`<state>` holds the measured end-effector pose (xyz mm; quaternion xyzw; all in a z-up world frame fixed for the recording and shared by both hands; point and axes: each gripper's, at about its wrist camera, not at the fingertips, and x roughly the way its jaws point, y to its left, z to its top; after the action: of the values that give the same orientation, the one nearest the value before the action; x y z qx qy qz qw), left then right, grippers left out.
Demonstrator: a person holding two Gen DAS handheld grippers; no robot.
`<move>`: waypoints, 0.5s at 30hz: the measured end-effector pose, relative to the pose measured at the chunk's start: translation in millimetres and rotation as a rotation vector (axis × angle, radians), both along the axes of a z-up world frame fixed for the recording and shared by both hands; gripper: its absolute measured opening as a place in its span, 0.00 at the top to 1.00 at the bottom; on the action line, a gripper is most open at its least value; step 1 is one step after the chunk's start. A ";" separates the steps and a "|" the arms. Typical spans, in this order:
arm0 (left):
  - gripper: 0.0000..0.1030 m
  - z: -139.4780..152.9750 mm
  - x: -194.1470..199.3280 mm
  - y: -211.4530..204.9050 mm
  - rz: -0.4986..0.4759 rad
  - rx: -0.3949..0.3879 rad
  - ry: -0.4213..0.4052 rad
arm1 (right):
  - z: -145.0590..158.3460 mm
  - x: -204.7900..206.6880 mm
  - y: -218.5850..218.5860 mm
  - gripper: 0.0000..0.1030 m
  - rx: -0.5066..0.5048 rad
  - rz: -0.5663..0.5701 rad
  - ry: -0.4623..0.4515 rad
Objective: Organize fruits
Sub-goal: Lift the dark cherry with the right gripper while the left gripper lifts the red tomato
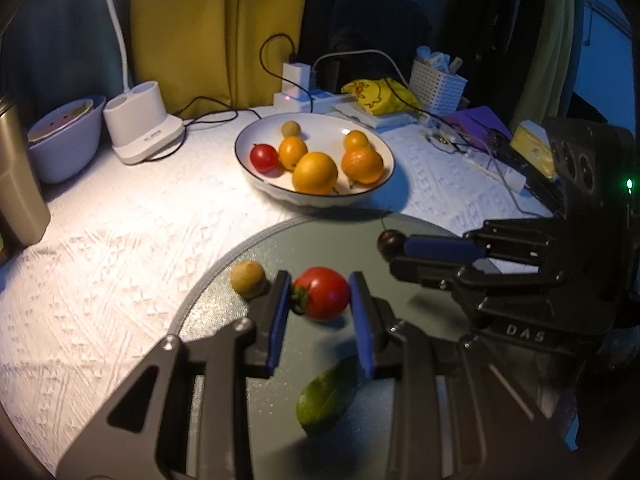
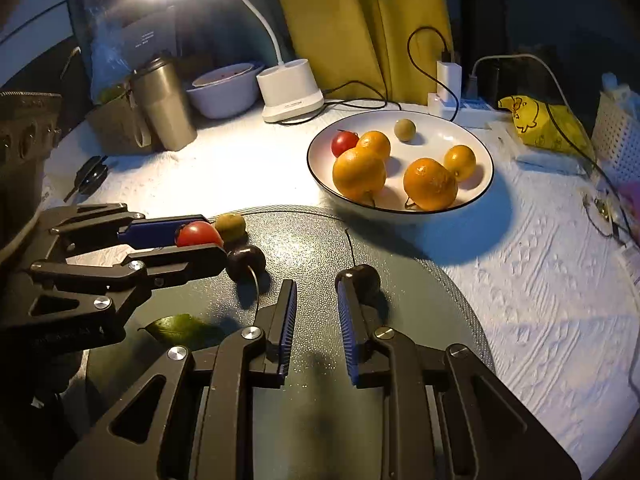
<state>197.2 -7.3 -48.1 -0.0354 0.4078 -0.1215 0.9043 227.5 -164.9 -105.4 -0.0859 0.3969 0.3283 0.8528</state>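
Observation:
A red tomato (image 1: 323, 293) lies on the round dark mat (image 1: 240, 264) between the fingers of my left gripper (image 1: 320, 292), which is open around it; it also shows in the right wrist view (image 2: 198, 233). A small green-brown fruit (image 1: 248, 278) lies left of it. A dark cherry (image 2: 360, 278) sits by the right fingertip of my open, empty right gripper (image 2: 317, 292). A second dark cherry (image 2: 246, 261) lies by the left gripper (image 2: 200, 240). The white bowl (image 1: 244, 136) holds several oranges, a tomato and a small green fruit. A green leaf (image 1: 326, 396) lies on the mat.
A white lamp base (image 1: 140, 124), a lilac bowl (image 1: 64, 148) and a steel tumbler (image 2: 164, 104) stand at the back left. A power strip with cables (image 1: 304, 96), a yellow bag (image 1: 380, 96) and a white basket (image 1: 436, 84) crowd the back right.

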 end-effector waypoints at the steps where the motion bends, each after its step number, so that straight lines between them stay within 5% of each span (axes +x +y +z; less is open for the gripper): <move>1: 0.70 0.0 -0.4 -0.5 0.000 0.000 0.002 | 0.3 0.5 -1.7 0.78 -0.001 -0.009 -0.004; 10: 0.70 7.0 4.0 -1.8 -0.006 0.004 -0.015 | 0.2 9.6 -16.2 0.77 -0.024 -0.086 -0.021; 15: 0.70 9.0 7.7 -0.2 -0.002 0.009 -0.019 | -0.5 16.8 -14.1 0.68 -0.004 -0.076 -0.005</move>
<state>204.9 -7.4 -39.1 -0.0297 0.3998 -0.1209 0.9081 244.2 -179.0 -105.8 -0.0734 0.3983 0.2944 0.8656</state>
